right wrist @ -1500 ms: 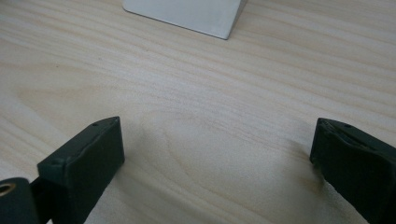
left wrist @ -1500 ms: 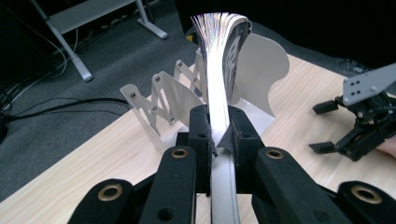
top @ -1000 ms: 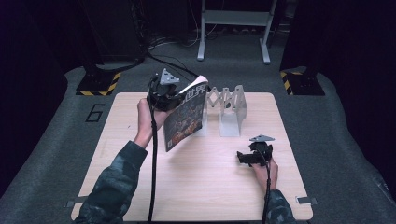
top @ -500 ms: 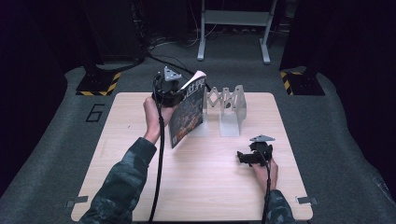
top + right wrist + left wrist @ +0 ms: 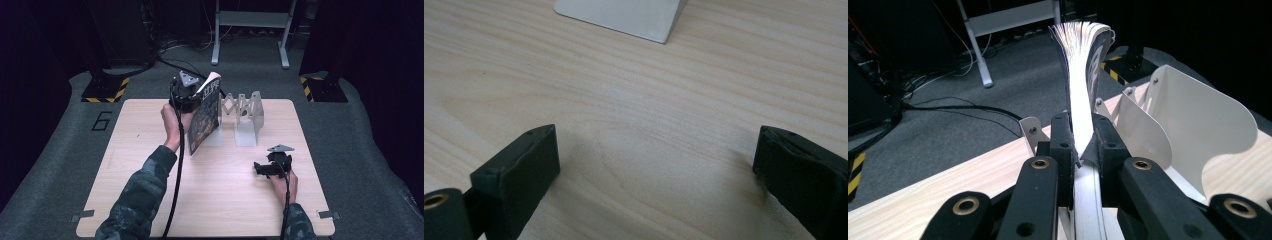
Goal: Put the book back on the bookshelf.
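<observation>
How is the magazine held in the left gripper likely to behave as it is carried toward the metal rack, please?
Probably floppy: the magazine is pinched near one edge by the left gripper, and its free pages fan and curl above the jaws. It seems light, since that thin pinch holds it up. It may sag or splay against the rack dividers.

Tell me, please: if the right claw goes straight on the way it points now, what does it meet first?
Probably the white metal rack. The right claw is open, low over bare table, and the rack's flat base lies straight ahead. How far off it is stays unclear.
</observation>
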